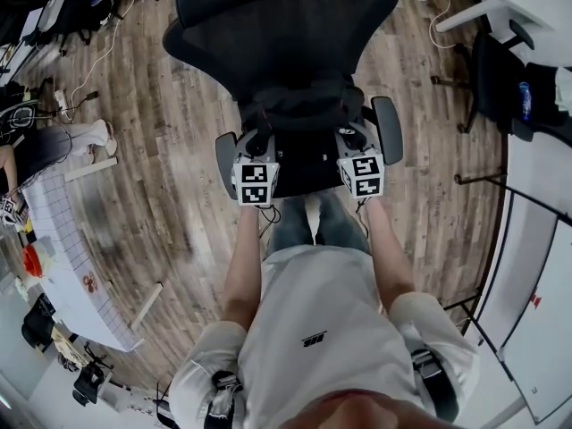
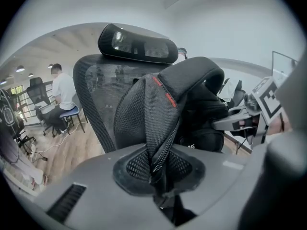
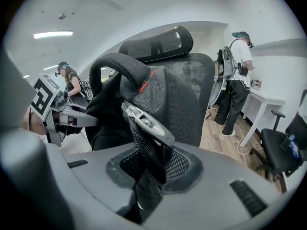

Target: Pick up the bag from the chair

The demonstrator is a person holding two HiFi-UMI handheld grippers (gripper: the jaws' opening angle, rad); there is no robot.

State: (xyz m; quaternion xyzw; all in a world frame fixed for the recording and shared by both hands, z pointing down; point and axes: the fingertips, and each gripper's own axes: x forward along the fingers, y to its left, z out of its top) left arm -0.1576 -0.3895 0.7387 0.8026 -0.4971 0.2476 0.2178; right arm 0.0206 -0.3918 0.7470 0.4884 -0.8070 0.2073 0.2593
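A black bag (image 1: 304,119) lies on the seat of a black mesh office chair (image 1: 286,25), just in front of me. My left gripper (image 1: 259,143) is at the bag's left side and my right gripper (image 1: 351,138) at its right side. In the left gripper view, the left gripper (image 2: 160,176) is shut on a black mesh shoulder strap (image 2: 148,114) with red trim. In the right gripper view, the right gripper (image 3: 148,169) pinches the other mesh strap (image 3: 163,109), which carries a grey buckle (image 3: 146,123). The bag's top handle (image 2: 196,68) arches above both straps.
The chair's armrests (image 1: 387,128) flank both grippers. A second black chair (image 1: 500,79) and white desks (image 1: 536,7) stand at the right. A white table (image 1: 63,239) with clutter curves along the left. A person stands at a desk (image 3: 237,75); another sits (image 2: 60,92).
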